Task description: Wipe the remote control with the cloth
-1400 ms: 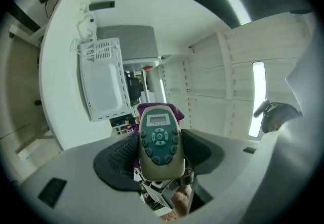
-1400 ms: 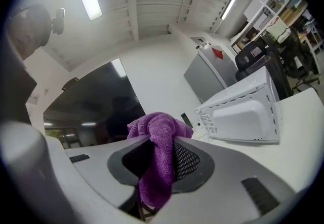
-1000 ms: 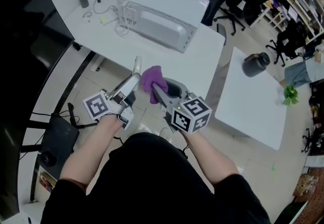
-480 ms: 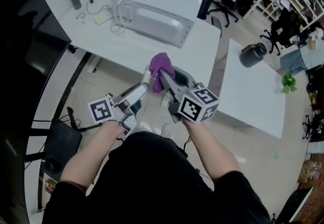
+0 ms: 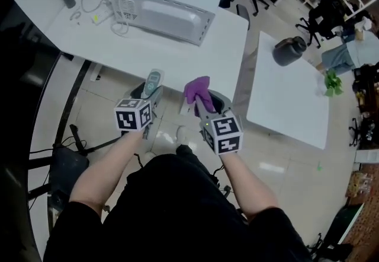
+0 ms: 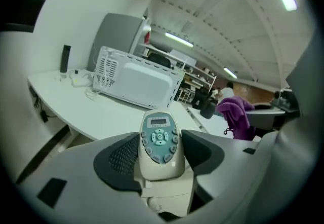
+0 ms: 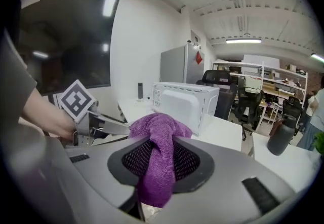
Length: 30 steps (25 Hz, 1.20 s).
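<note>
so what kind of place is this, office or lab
Probably an open-plan office or lab workspace: white desks, black swivel chairs and open shelving at the back.

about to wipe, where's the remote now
The remote is clamped in the left gripper, mid head view, just left of the purple cloth in the right gripper.
</note>
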{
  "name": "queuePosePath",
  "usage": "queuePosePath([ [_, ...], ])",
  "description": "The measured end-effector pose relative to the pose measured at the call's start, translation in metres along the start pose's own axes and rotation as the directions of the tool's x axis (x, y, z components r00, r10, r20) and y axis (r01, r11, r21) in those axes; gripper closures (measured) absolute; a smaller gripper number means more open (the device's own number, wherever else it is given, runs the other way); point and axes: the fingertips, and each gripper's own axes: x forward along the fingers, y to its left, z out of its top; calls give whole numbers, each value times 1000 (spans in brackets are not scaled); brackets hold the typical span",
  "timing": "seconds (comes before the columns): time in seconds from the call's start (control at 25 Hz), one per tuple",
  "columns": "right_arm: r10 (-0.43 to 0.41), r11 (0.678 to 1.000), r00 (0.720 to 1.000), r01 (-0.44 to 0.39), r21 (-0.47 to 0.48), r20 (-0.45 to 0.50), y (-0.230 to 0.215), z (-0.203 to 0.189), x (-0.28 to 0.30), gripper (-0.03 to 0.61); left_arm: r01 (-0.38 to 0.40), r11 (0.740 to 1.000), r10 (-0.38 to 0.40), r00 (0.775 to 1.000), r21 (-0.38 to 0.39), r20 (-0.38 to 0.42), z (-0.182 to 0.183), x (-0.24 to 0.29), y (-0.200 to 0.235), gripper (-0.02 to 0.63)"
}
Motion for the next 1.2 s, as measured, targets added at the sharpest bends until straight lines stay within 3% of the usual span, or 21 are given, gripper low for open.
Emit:
queuePosePath([
  [0.12, 21, 1000, 998, -21, -6, -51, -16, -18, 23, 463, -58, 995, 62, 997, 86, -48, -2, 41, 5, 357],
  [0.44, -7, 1000, 976, 9, 6, -216, -104, -83, 62, 463, -40, 986, 63, 988, 162, -142, -19, 137, -60, 357],
  [0.64, -6, 999, 959, -5, -36, -283, -135, -116, 97, 463, -48, 972, 96, 975, 230, -200, -35, 188, -81, 357],
  [0.92, -3, 995, 932, -32, -91, -362, -151, -160, 128, 457, -93, 956, 165, 954, 277, -249, -63, 213, -80, 356],
  [1.2, -6, 987, 927, -56, -153, -374, -150, -167, 136, 417, -129, 949, 205, 945, 286, -253, -73, 217, -75, 351],
])
